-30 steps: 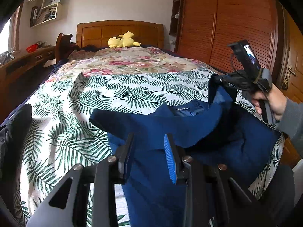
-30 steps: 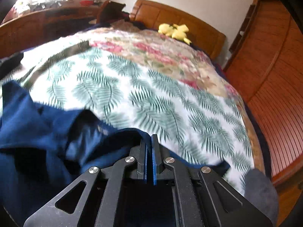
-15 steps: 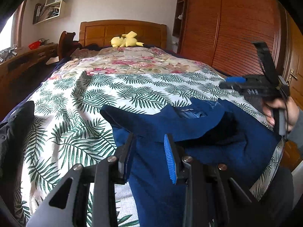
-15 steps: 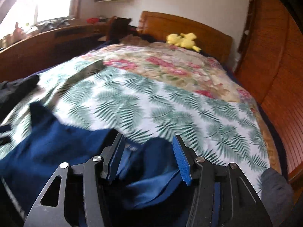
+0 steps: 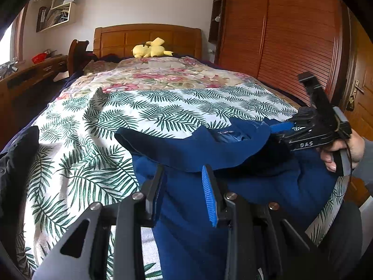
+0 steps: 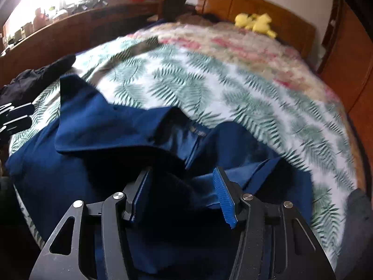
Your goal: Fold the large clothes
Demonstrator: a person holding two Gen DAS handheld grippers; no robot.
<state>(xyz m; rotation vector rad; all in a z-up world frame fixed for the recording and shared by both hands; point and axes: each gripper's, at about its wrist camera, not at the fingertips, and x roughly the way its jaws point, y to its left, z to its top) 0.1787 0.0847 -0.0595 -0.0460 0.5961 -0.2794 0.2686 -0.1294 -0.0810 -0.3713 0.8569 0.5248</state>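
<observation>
A dark blue garment [image 5: 209, 158] lies spread on the near end of the bed, with one sleeve folded across its chest and the collar label showing. It also shows in the right wrist view [image 6: 105, 140]. My left gripper [image 5: 184, 182] is open and empty, hovering just above the garment's near left part. My right gripper [image 6: 181, 186] is open and empty, low over the garment's right shoulder area. The right gripper also shows in the left wrist view [image 5: 310, 130], held in a hand at the garment's right side.
The bed [image 5: 163, 102] has a palm-leaf cover, with a floral quilt [image 5: 158, 74] farther back and a yellow plush toy [image 5: 151, 50] by the headboard. A black garment [image 5: 16, 163] lies at the left edge. A wooden wardrobe [image 5: 291, 35] stands right, a desk [image 5: 30, 74] left.
My right gripper let go of the garment's sleeve, opened and dropped lower to the right. The folded sleeve settled flat across the garment. My left gripper stayed open and nearly still.
</observation>
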